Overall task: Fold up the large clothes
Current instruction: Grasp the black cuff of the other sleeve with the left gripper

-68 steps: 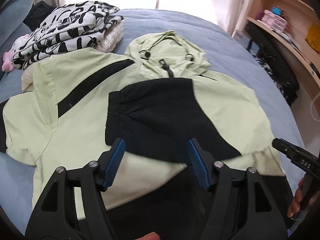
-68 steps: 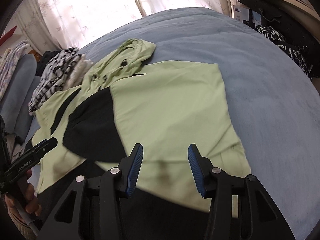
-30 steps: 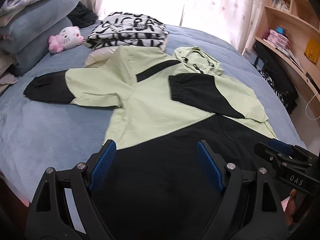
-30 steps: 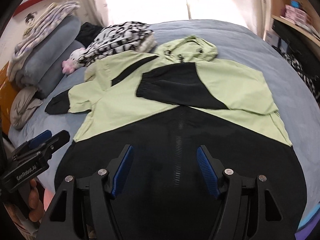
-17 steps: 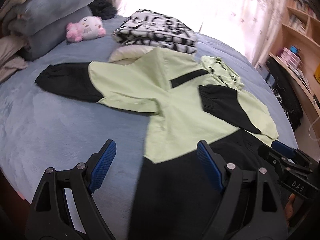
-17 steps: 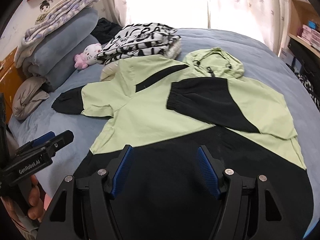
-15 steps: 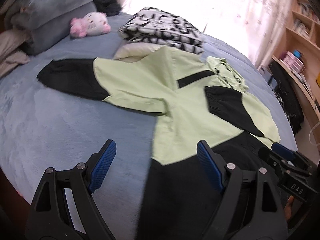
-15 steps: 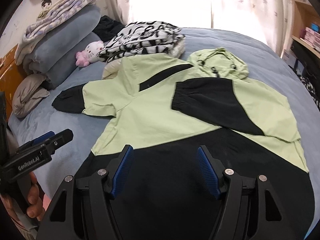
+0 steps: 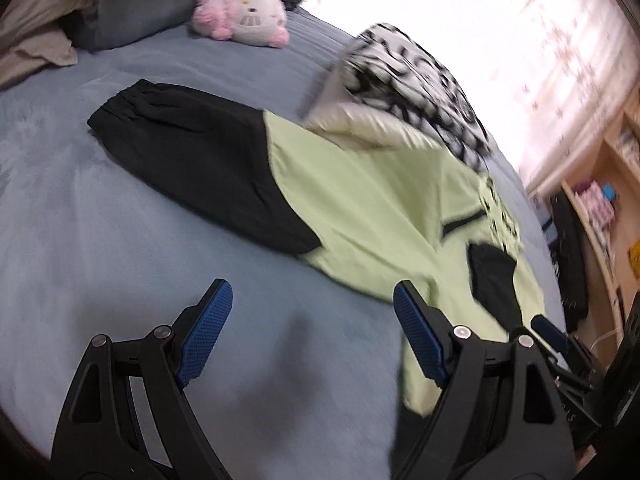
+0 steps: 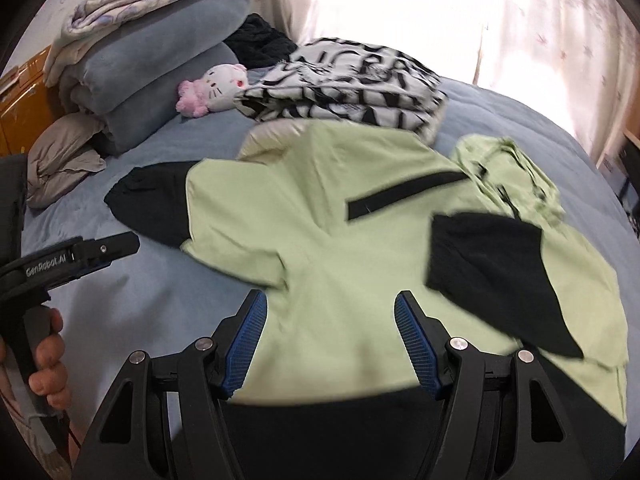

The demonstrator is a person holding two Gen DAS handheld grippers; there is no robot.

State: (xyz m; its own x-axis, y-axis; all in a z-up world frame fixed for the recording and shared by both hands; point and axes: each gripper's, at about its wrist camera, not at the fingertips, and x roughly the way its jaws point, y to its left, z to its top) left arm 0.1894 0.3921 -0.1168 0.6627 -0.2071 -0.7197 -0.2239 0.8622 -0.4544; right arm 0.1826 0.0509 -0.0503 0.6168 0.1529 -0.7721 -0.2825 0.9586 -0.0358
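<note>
Left gripper (image 9: 306, 316) spread wide over bare blue bed (image 9: 100, 240), nothing between the pads — right gripper (image 10: 328, 330) also parted, empty, above the green-and-black jacket (image 10: 352, 248). Flat on the bed, hood (image 10: 504, 176) toward the curtained window (image 10: 440, 12), one sleeve (image 9: 200, 160) stretched out sideways, the other folded across the chest. Beyond — folded patterned clothes (image 10: 352, 80), plush toy (image 9: 244, 20), stacked bedding (image 10: 152, 60).

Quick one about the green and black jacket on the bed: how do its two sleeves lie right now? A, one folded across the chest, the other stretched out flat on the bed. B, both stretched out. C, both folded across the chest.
A: one black-cuffed sleeve lies folded over the jacket front, while the other sleeve stretches out onto the blue bed.
</note>
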